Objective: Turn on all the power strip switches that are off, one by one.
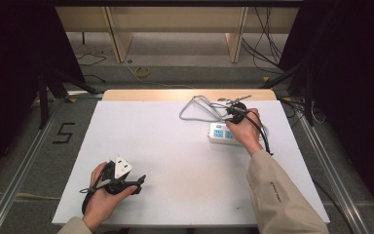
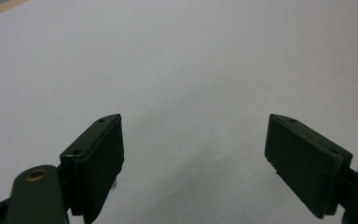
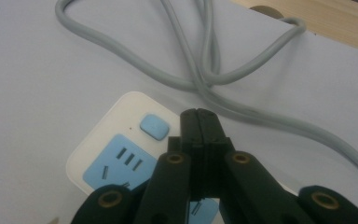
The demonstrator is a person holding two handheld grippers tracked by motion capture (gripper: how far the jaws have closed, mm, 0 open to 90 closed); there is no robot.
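Note:
A white power strip (image 1: pixel 220 133) with light blue sockets lies on the right half of the white table (image 1: pixel 165 146). Its grey cable (image 1: pixel 195 108) loops toward the far edge. My right gripper (image 1: pixel 237 109) hovers over the strip, jaws pressed together with nothing between them. In the right gripper view the shut tips (image 3: pixel 199 119) sit just right of the strip's blue button (image 3: pixel 154 126), above the socket face (image 3: pixel 116 163), with the cable (image 3: pixel 242 74) crossing itself beyond. My left gripper (image 1: pixel 139 184) rests near the front left, jaws wide apart (image 2: pixel 193 154) over bare tabletop.
The table's wooden far edge (image 1: pixel 175 94) shows behind the cable. Beyond and around the table are floor, metal rails (image 1: pixel 24 161) and loose wires (image 1: pixel 268 44). A number 5 (image 1: pixel 63 132) is marked on the floor at left.

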